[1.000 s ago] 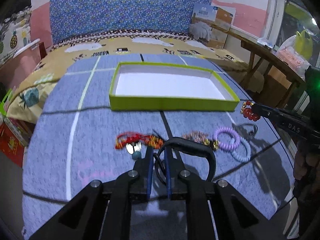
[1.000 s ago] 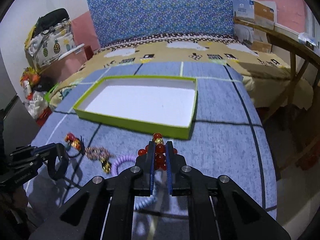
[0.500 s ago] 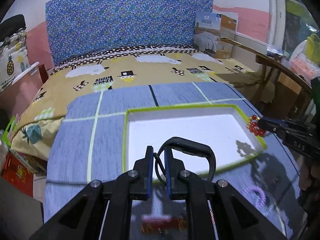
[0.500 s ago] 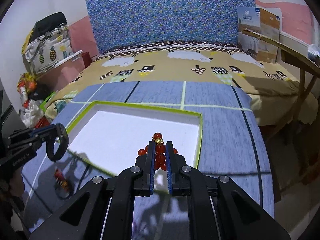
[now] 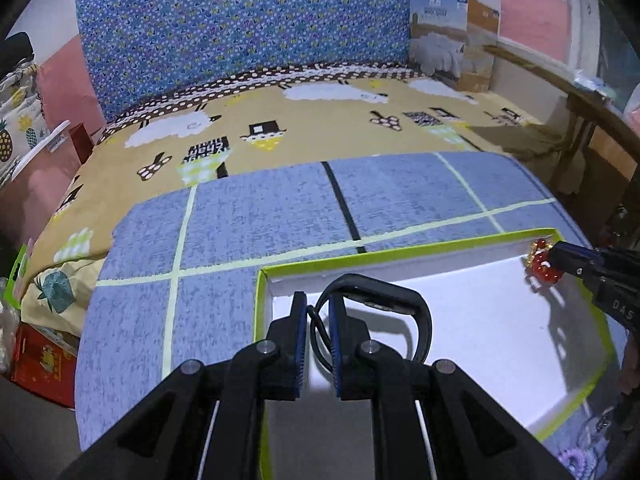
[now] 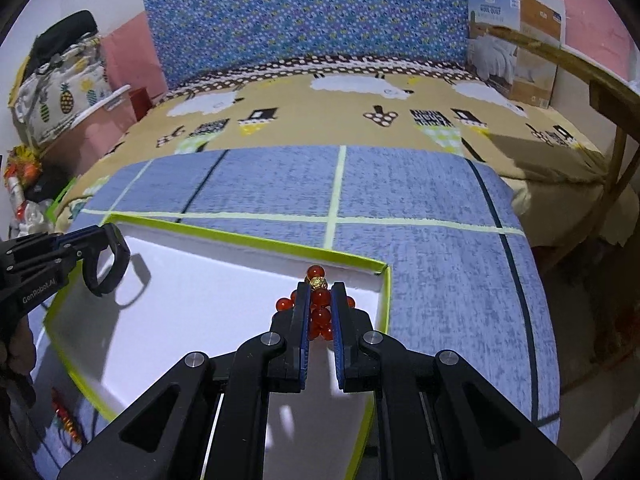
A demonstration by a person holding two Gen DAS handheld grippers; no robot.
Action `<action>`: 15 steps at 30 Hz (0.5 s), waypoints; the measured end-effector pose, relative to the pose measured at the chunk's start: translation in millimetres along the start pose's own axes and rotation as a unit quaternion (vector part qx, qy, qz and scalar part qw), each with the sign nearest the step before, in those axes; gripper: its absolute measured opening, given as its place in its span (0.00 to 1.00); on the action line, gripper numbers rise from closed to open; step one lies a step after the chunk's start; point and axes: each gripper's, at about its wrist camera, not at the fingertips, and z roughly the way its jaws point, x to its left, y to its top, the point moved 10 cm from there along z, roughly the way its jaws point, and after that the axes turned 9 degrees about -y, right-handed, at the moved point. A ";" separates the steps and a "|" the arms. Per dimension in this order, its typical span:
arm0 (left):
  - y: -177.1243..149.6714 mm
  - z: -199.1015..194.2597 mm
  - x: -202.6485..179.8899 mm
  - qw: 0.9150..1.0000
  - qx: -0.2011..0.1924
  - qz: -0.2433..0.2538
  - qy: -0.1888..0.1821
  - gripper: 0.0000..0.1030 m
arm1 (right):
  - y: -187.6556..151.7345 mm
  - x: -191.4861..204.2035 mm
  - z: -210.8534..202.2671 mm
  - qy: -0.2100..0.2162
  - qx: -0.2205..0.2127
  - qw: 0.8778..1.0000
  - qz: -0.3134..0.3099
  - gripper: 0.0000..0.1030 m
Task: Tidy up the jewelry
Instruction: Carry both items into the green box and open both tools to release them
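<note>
Both loads carried over green-rimmed tray [image 5: 448, 246], presumably for drop onto white floor.

Left gripper [image 5: 317, 322] clenched on thin part of black wristband [image 5: 394, 300]; band loop bulges forward and right of jaws, hanging above tray's left end, shadow on floor beneath.

Right gripper [image 6: 320, 304] clenched on red bead bracelet [image 6: 318, 302]; beads bunched between blue pads [image 6: 303, 316], gold bead and one red bead poking past tips, near tray's far right corner.

Remaining pieces outside tray: purple coil band [image 5: 570, 460], red-gold strand [image 6: 66, 422] on blue cloth [image 6: 420, 188].
</note>
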 end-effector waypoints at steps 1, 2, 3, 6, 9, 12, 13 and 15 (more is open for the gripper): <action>-0.2 3.3 1.3 1.000 0.003 -0.001 0.001 0.11 | -0.6 -0.7 3.5 -0.001 0.004 1.000 0.000 0.09; -1.2 6.0 1.9 1.000 0.006 -0.003 0.001 0.11 | -1.0 -1.4 6.5 -0.002 0.007 1.000 0.000 0.09; -2.1 8.1 1.9 1.000 0.008 -0.005 0.001 0.11 | -1.5 -2.1 7.6 -0.003 0.008 1.000 0.001 0.10; -4.9 12.6 3.6 1.000 0.012 -0.012 0.001 0.12 | -1.6 -4.9 9.8 -0.002 0.012 1.000 0.007 0.10; -6.6 13.4 3.3 1.000 0.014 -0.015 -0.005 0.13 | -1.4 -7.0 7.7 -0.002 0.011 1.000 0.012 0.15; -6.7 9.5 2.9 1.000 0.008 -0.016 -0.006 0.17 | 0.6 -7.7 -0.8 0.003 0.002 1.000 0.016 0.22; -6.5 7.9 3.0 1.000 0.006 -0.019 -0.008 0.18 | 1.3 -6.9 -6.0 0.006 -0.003 1.000 0.017 0.22; -6.3 2.6 3.1 1.000 0.002 -0.026 -0.015 0.19 | 1.6 -5.3 -14.8 0.009 -0.010 1.000 0.015 0.23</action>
